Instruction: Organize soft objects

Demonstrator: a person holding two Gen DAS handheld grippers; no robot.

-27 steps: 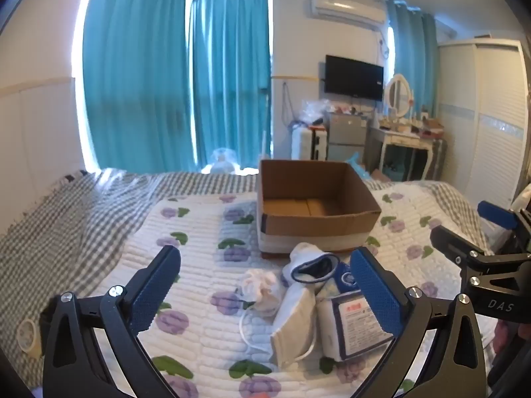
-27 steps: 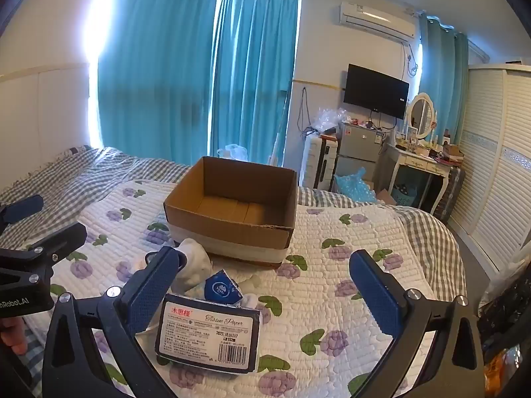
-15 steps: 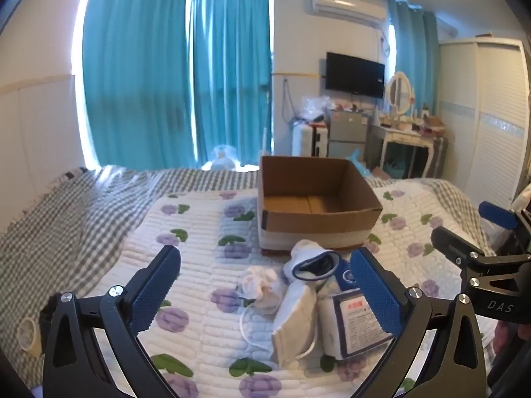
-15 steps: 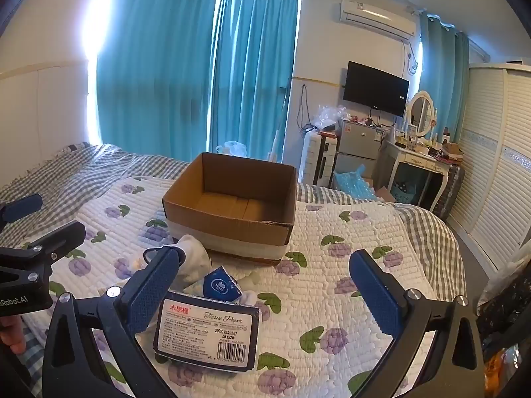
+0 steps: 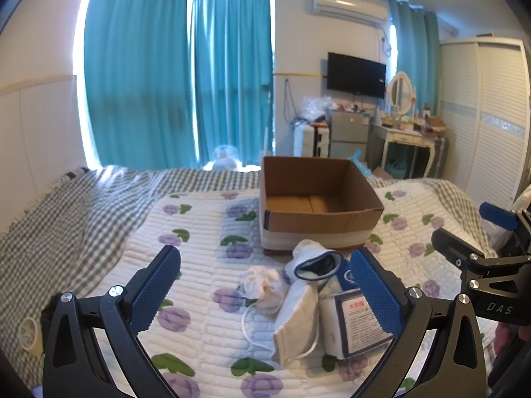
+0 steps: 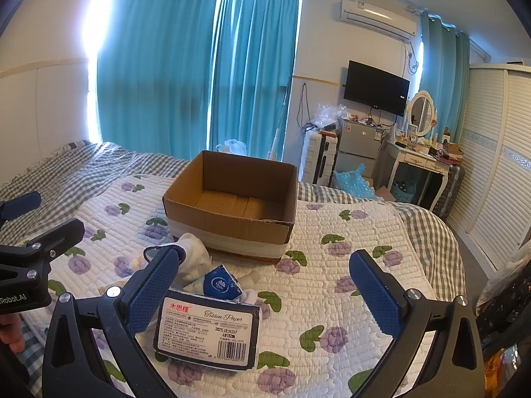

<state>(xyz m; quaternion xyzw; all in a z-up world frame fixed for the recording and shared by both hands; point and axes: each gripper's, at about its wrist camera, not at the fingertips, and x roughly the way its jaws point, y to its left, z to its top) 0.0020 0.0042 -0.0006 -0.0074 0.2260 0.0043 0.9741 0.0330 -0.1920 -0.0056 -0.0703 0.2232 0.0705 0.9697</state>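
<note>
An open, empty cardboard box (image 5: 318,199) (image 6: 232,205) stands on the quilted bed. In front of it lies a small pile: a tissue paper pack (image 5: 355,321) (image 6: 209,328), a white face mask (image 5: 295,318), a white sock with a blue cuff (image 5: 315,260) (image 6: 190,248), a crumpled white cloth (image 5: 264,283) and a small blue packet (image 6: 220,282). My left gripper (image 5: 265,288) is open and empty, above the pile. My right gripper (image 6: 264,288) is open and empty, just right of the pack.
The bed has a white quilt with purple flowers (image 5: 199,232) over a grey checked sheet (image 5: 66,212). A tape roll (image 5: 28,335) lies at the left edge. Beyond the bed stand a fridge (image 6: 356,146), a dressing table (image 6: 418,162) and a wardrobe (image 6: 497,172).
Both grippers have drifted slightly; the scene sits a touch lower in the views. Nothing has been picked up or moved.
</note>
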